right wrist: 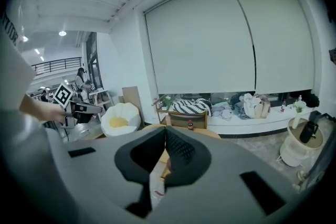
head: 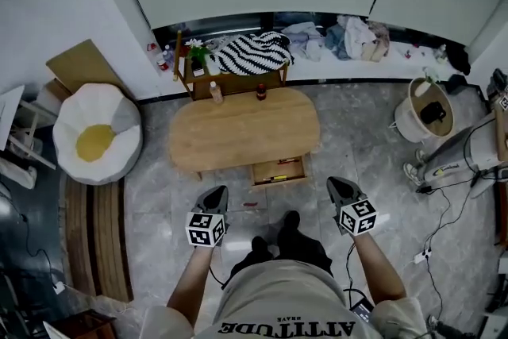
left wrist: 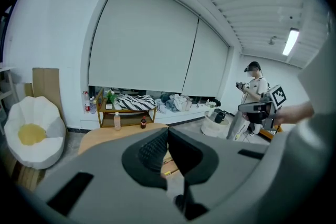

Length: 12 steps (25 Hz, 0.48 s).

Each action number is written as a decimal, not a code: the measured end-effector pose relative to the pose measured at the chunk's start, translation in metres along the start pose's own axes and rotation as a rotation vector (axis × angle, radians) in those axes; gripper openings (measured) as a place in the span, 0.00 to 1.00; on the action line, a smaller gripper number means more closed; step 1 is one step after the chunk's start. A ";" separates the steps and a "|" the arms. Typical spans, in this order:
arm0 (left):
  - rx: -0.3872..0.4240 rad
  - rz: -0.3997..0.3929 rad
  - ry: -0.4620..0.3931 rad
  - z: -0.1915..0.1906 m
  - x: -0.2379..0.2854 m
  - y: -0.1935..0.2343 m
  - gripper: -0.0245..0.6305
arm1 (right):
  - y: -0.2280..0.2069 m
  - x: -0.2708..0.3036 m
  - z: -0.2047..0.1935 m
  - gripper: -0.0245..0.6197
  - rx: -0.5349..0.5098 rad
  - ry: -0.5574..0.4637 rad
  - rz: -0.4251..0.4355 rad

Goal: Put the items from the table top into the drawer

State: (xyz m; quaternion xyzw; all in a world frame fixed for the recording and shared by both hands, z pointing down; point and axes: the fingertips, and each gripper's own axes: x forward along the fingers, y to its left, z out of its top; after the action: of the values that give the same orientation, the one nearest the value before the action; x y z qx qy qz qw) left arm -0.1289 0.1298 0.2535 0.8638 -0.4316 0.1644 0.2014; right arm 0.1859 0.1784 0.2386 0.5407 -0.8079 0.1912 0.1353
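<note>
Oval wooden table (head: pixel 238 135) — pale bottle (head: pixel 215 92) and dark bottle (head: pixel 260 91) upright at its 12 o'clock edge; drawer (head: pixel 279 169) open at 6 o'clock. Left gripper (head: pixel 216 191), right gripper (head: pixel 338 185) — jaws pressed together, empty.

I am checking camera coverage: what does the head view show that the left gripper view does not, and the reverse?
Only the head view: the wearer's dark shoes. Only the left gripper view: a second person in a white shirt and a lit ceiling strip lamp. Both: the oval wooden table and the white-and-yellow egg-shaped cushion.
</note>
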 end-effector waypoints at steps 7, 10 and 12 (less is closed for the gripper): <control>0.049 -0.028 -0.042 0.014 -0.035 -0.022 0.07 | 0.021 -0.046 0.006 0.07 -0.041 -0.059 -0.028; 0.073 -0.017 -0.072 0.022 -0.045 -0.035 0.07 | 0.022 -0.062 0.008 0.07 -0.086 -0.079 -0.031; 0.084 -0.004 -0.084 0.026 -0.049 -0.043 0.07 | 0.017 -0.074 0.011 0.07 -0.100 -0.096 -0.037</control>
State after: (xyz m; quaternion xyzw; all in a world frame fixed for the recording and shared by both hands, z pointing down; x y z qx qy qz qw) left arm -0.1192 0.1739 0.1996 0.8785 -0.4305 0.1455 0.1473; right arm 0.1978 0.2397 0.1946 0.5565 -0.8121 0.1217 0.1268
